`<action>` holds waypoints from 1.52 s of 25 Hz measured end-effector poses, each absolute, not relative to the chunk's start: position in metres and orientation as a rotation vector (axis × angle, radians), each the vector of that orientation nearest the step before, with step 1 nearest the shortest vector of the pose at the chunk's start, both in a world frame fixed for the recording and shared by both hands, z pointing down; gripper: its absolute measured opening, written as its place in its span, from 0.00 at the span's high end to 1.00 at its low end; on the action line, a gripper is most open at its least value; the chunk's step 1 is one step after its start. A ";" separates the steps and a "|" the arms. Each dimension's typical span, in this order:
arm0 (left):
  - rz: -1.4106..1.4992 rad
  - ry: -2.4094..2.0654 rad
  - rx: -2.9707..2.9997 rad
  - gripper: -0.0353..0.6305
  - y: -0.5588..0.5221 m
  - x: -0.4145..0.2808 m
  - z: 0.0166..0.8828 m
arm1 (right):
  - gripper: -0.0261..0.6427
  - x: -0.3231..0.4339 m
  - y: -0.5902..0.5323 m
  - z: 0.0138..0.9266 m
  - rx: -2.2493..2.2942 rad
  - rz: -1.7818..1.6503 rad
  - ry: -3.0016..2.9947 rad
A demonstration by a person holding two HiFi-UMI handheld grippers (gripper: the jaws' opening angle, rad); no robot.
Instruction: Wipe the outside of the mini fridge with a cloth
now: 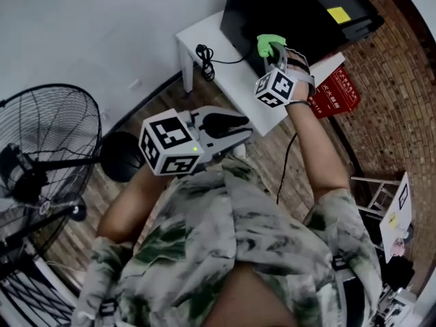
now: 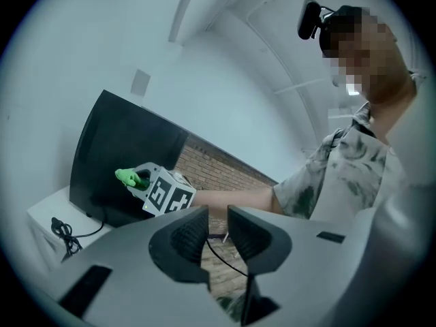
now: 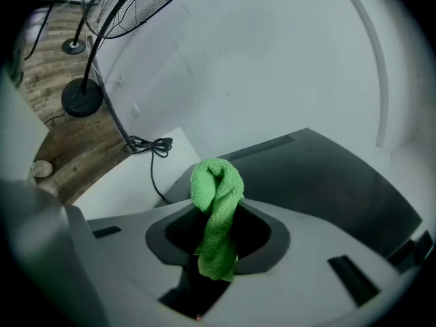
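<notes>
The black mini fridge (image 1: pixel 293 9) stands on a small white table (image 1: pixel 228 73) against the wall. My right gripper (image 1: pixel 272 50) is shut on a folded green cloth (image 1: pixel 269 43) and holds it up at the fridge's near face, low down; I cannot tell whether they touch. In the right gripper view the cloth (image 3: pixel 216 189) sticks up from between the jaws, with the fridge (image 3: pixel 327 176) behind it. My left gripper (image 1: pixel 246 129) hangs back over the floor, away from the table. Its jaws stand almost together with nothing between them. The left gripper view (image 2: pixel 218 213) shows the fridge (image 2: pixel 116 148) and the cloth (image 2: pixel 126 176) beyond.
A coiled black cable (image 1: pixel 204 54) lies on the table's left end. A pedestal fan (image 1: pixel 41 148) with a round base (image 1: pixel 122 157) stands left on the wooden floor. A red box (image 1: pixel 334 94) leans right of the table, and a white rack (image 1: pixel 381 196) stands further right.
</notes>
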State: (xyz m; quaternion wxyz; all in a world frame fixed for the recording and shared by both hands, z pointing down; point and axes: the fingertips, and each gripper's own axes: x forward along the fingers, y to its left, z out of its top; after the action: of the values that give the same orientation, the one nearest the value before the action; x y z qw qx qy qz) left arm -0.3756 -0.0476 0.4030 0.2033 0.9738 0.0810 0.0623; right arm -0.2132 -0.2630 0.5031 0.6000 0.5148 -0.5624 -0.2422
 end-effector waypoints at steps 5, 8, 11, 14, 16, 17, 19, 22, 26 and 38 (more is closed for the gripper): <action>0.173 0.215 2.724 0.80 -0.049 -0.384 0.404 | 0.78 -0.214 -0.261 0.544 1.177 -0.488 -1.318; 0.179 0.223 2.732 0.80 -0.047 -0.383 0.403 | 0.78 -0.210 -0.260 0.560 1.167 -0.453 -1.323; 0.171 0.227 2.728 0.80 -0.043 -0.384 0.404 | 0.78 -0.208 -0.258 0.578 1.134 -0.411 -1.336; 0.161 0.226 2.723 0.80 -0.039 -0.388 0.402 | 0.78 -0.209 -0.256 0.593 1.097 -0.376 -1.356; 0.157 0.223 2.721 0.80 -0.036 -0.391 0.402 | 0.78 -0.215 -0.254 0.589 1.096 -0.379 -1.375; 0.153 0.220 2.718 0.80 -0.035 -0.393 0.401 | 0.78 -0.218 -0.254 0.581 1.106 -0.391 -1.384; 0.143 0.208 2.714 0.80 -0.035 -0.396 0.401 | 0.78 -0.227 -0.257 0.553 1.137 -0.434 -1.398; 0.127 0.192 2.709 0.80 -0.035 -0.398 0.399 | 0.78 -0.244 -0.268 0.498 1.191 -0.533 -1.401; 0.104 0.182 2.697 0.80 -0.030 -0.398 0.400 | 0.78 -0.268 -0.277 0.418 1.255 -0.702 -1.385; 0.067 0.118 2.711 0.80 -0.029 -0.400 0.393 | 0.78 -0.251 -0.331 0.312 1.351 -0.865 -1.191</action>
State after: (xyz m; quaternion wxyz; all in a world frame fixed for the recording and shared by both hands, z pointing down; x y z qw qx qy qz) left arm -0.3996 -0.0291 0.3931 0.2118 0.9761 0.0425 0.0242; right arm -0.2515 -0.3310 0.3119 0.5411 0.5686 -0.5014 -0.3641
